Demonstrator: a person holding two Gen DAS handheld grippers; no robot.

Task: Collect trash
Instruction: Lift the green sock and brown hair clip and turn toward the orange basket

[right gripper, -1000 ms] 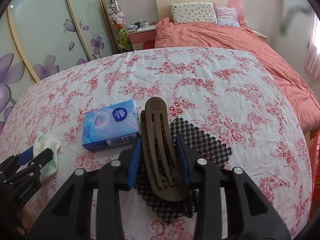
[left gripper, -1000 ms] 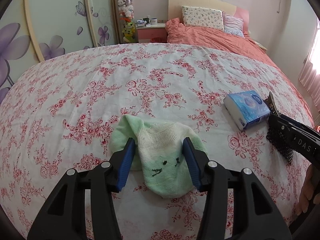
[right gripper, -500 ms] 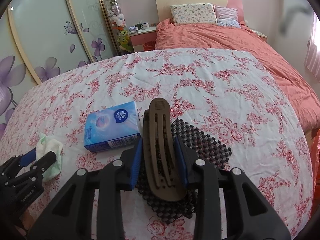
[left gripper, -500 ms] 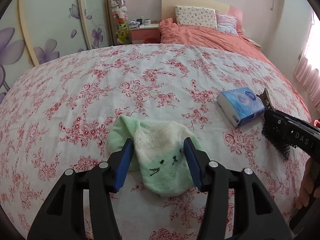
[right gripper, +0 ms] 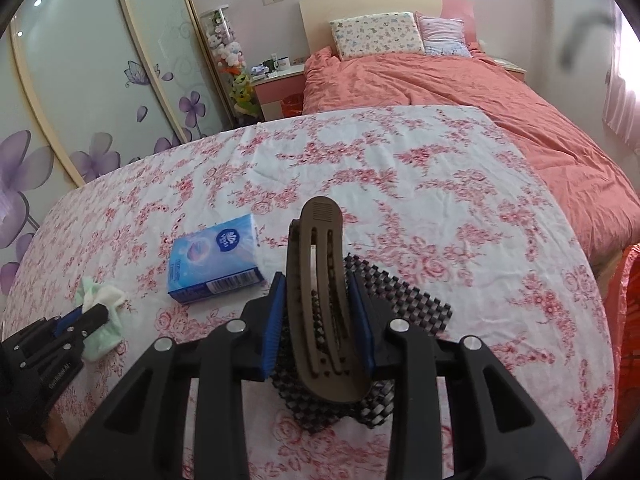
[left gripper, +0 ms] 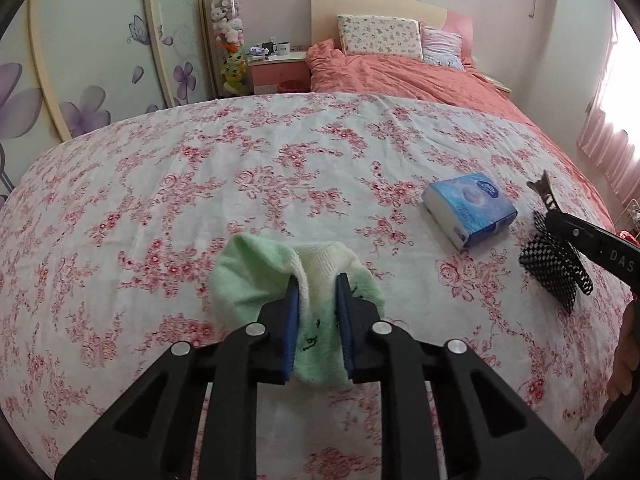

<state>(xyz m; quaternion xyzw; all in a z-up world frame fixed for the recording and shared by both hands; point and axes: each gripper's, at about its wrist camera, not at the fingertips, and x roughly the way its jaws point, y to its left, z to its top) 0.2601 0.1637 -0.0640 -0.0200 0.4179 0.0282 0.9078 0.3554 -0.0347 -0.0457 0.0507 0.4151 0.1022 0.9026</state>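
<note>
Left gripper [left gripper: 317, 294] jaws closing, now pinching sock [left gripper: 320, 264] | right gripper [right gripper: 319, 290] seemingly clamps hair clip [right gripper: 320, 292]

Bed with floral sheet [left gripper: 280, 168] fills the frame. Coral duvet [left gripper: 400, 76] at 12–1 o'clock, two pillows [left gripper: 380, 36] against the headboard [left gripper: 360, 4]. Pink nightstand [left gripper: 276, 70] with mugs at 11 o'clock, clear tube of plush toys [left gripper: 226, 40] beside it. Wardrobe doors with purple flowers [left gripper: 88, 108] at 10. Pink curtain [left gripper: 612, 152] at 3.

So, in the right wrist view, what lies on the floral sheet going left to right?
Left gripper closing on the green sock → blue tissue pack → brown hair clip between the right gripper fingers, lying on the black mesh mat.
</note>
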